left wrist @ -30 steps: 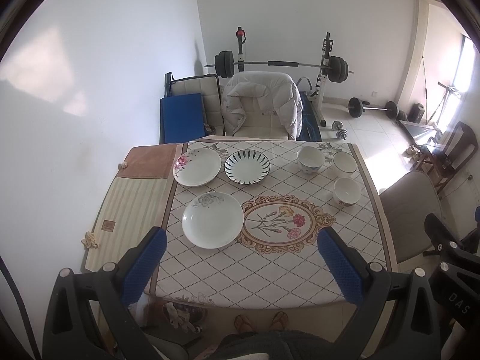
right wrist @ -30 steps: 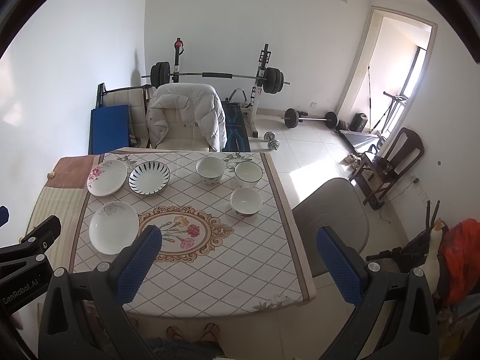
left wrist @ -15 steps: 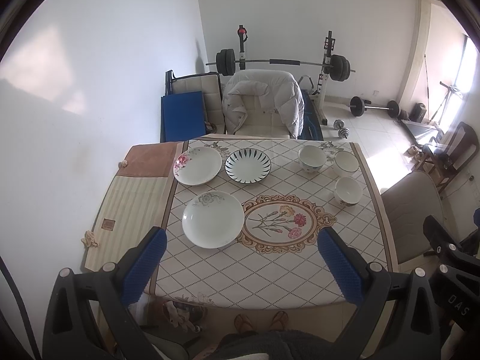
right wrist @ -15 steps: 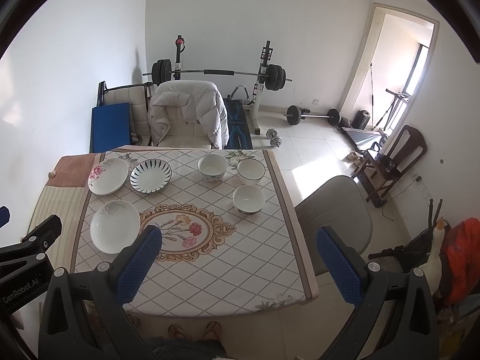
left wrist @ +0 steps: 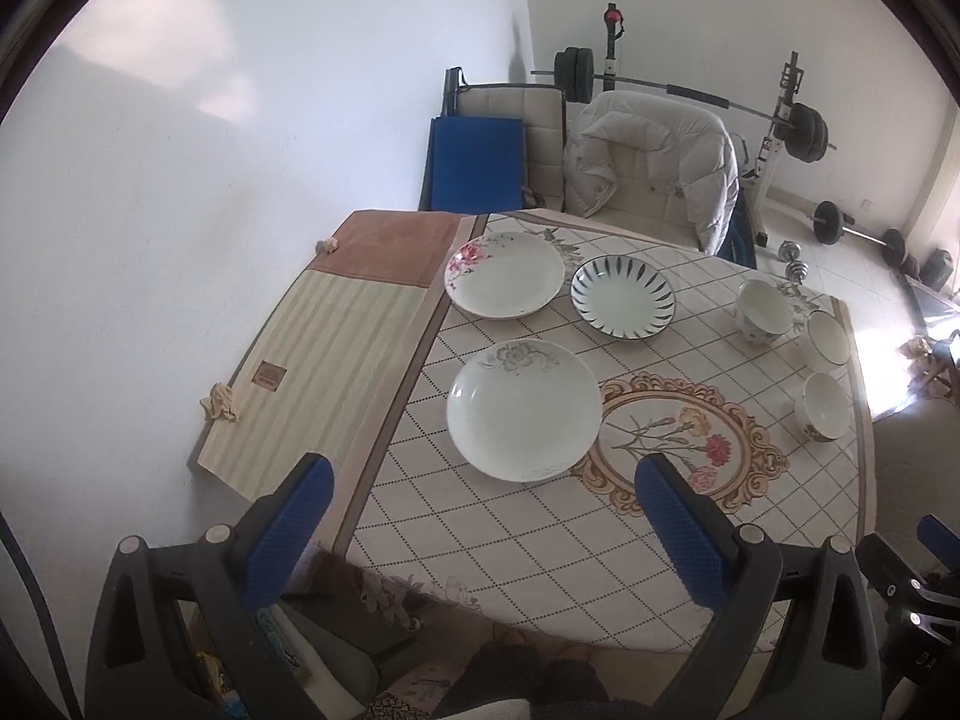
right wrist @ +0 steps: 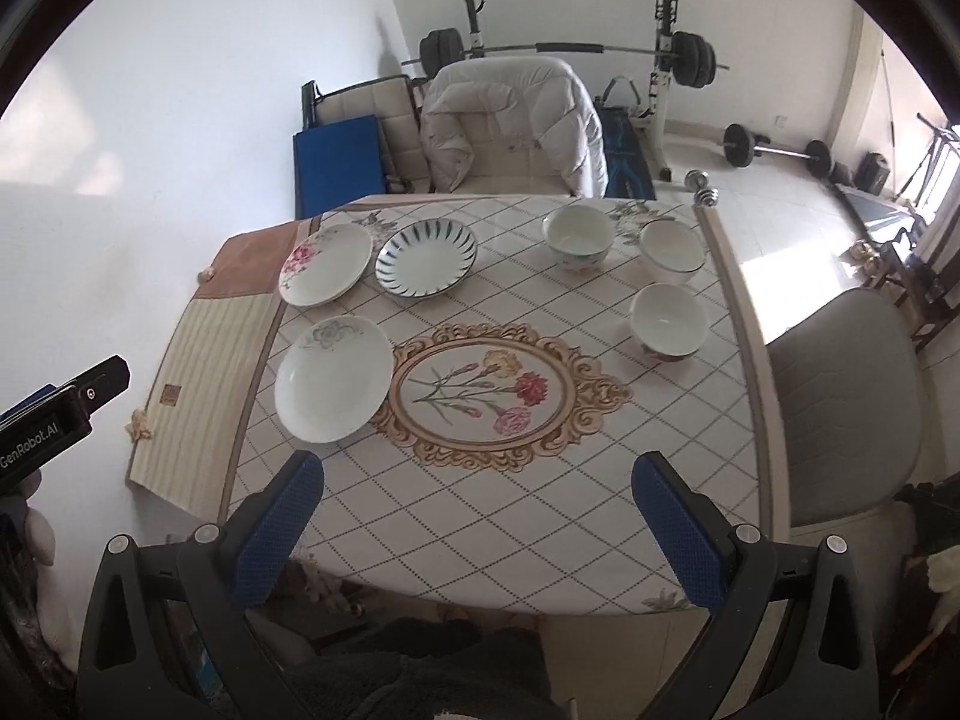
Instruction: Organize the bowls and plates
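My left gripper (left wrist: 483,519) gapes empty at lower frame, below the grey-flowered plate (left wrist: 523,408); my right gripper (right wrist: 477,516) is equally wide, holding nothing. Three bowls (right wrist: 667,321) sit upper right on the surface (right wrist: 480,504); two more plates (right wrist: 324,264) upper left.

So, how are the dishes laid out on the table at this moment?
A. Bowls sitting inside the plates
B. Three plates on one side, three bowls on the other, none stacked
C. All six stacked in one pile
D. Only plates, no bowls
B: the three plates lie apart, and the three bowls stand separately across the table.
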